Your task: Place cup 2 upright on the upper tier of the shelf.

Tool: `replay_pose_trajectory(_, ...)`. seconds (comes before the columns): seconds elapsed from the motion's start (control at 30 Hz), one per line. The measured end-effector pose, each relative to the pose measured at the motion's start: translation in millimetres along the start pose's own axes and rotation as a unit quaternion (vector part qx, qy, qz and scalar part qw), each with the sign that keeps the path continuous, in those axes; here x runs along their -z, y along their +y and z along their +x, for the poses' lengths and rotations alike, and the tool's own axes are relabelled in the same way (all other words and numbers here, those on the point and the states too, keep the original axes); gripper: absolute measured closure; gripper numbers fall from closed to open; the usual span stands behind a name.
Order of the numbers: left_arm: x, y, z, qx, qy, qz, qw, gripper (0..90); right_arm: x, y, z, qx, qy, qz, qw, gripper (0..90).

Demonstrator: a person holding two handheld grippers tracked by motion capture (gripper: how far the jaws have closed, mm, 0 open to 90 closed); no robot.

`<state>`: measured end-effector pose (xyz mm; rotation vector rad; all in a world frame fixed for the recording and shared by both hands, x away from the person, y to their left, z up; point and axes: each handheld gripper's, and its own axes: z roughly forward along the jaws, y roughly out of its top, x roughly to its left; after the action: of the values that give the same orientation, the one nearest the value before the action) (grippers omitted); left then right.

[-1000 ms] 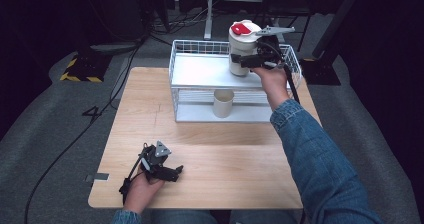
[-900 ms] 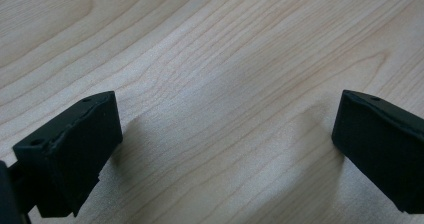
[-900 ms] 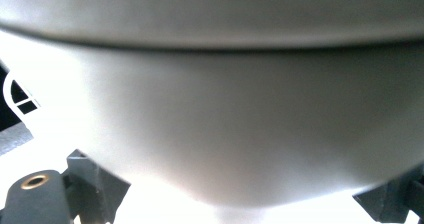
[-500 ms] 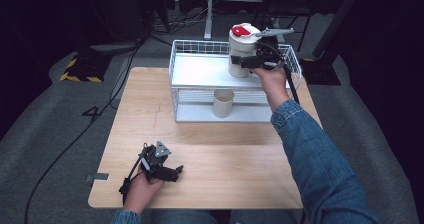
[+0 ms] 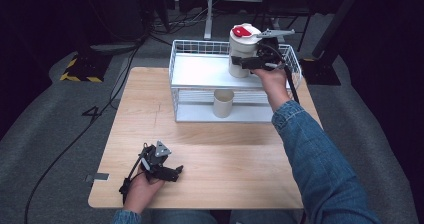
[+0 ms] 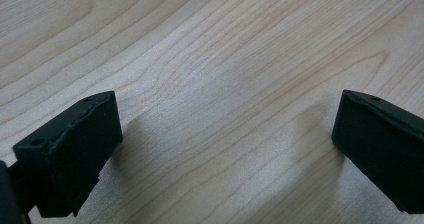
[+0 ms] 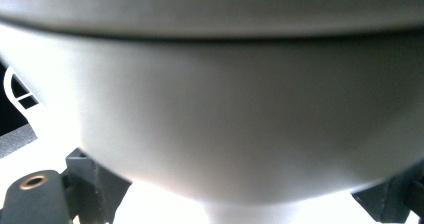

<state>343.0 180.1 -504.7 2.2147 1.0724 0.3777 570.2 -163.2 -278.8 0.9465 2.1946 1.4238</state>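
Note:
A white canister (image 5: 241,44) with a red patch on its lid stands on the top shelf of a white wire rack (image 5: 197,71) at the table's far side. My right gripper (image 5: 241,62) is shut on the canister's lower body, and the right gripper view is close up against the canister's white wall (image 7: 215,109), with a jaw at each bottom corner. My left gripper (image 5: 174,172) rests on the wooden table (image 5: 230,154) near the front left. It is open, with bare wood between its black fingers (image 6: 70,154).
A small beige cup (image 5: 223,103) stands upright on the rack's lower shelf. The rack has a raised wire rim around the top shelf. Cables run across the grey floor at the left. A dark stand leg rises behind the rack.

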Motion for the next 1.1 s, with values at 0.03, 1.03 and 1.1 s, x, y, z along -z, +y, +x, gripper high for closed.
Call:
replay_pose_trajectory(0.03,0.0,0.0,0.0,0.000,0.000,0.000,1.0000,0.3,0.0,-0.1,0.0,0.000,0.000,0.000,1.0000,12.0)
replay_pose_trajectory(1.03,-0.8,-0.2,-0.3,0.000,0.001,-0.004,1.0000,0.2,25.0,5.3,4.8,0.020,-0.010,-0.019,0.9996,0.0)
replay_pose_trajectory(1.1,-0.8,-0.1,-0.3,0.000,0.001,-0.004,1.0000,0.2,31.0,5.9,5.5,0.022,-0.009,-0.021,0.9995,0.0)
